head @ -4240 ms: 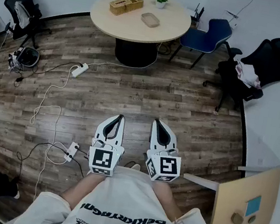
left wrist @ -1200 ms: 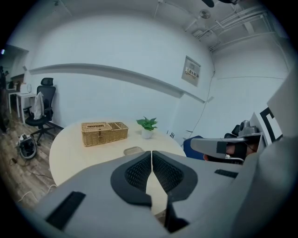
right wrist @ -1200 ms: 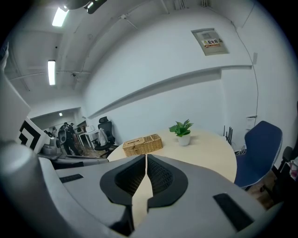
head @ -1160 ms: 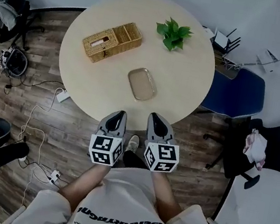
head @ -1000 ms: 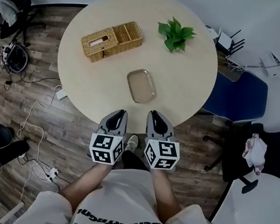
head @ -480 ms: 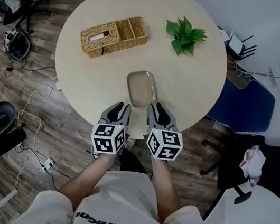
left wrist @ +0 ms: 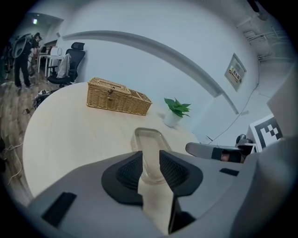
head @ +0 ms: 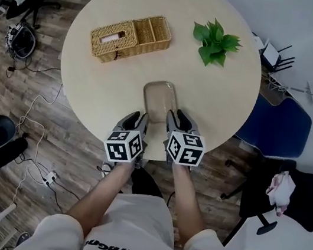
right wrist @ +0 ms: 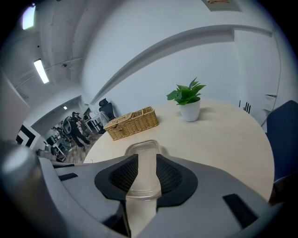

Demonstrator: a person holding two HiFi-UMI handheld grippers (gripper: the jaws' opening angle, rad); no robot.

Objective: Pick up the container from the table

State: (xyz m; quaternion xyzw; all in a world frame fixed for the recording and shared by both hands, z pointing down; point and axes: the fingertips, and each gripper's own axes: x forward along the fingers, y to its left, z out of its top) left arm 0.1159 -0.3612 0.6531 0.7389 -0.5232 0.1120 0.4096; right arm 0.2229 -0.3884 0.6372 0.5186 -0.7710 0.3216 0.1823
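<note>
**Both tongs released, container lined up between them**

Your left gripper (left wrist: 150, 162) has its jaws apart, and its black ribbed pads (left wrist: 128, 171) grip nothing. Through the gap you see the clear, shallow, oblong plastic container (left wrist: 149, 142) lying flat on the table, its near end level with the pads. Whether a pad touches it cannot be told.

Your right gripper (right wrist: 145, 165) is in the same state: the jaws are spread, nothing is clamped, and the same container is centred in the gap beyond them.

From the head view, your two grippers sit side by side at the near edge of the round, pale wooden table (head: 100, 84). The container lies lengthwise between them, left gripper just beside its near left corner and right gripper just beside its near right corner. It points away from you towards the table's middle.

Further out, a rectangular woven wicker basket (head: 130, 37) lies on the far left part of the tabletop, well apart from the container. A small green leafy plant in a white pot (head: 215, 40) stands on the far right part.

Off the table, a blue chair (head: 279, 126) is tucked at the right edge. White cables (head: 39, 125) trail across the dark wooden floor (head: 12, 90) on your left.
</note>
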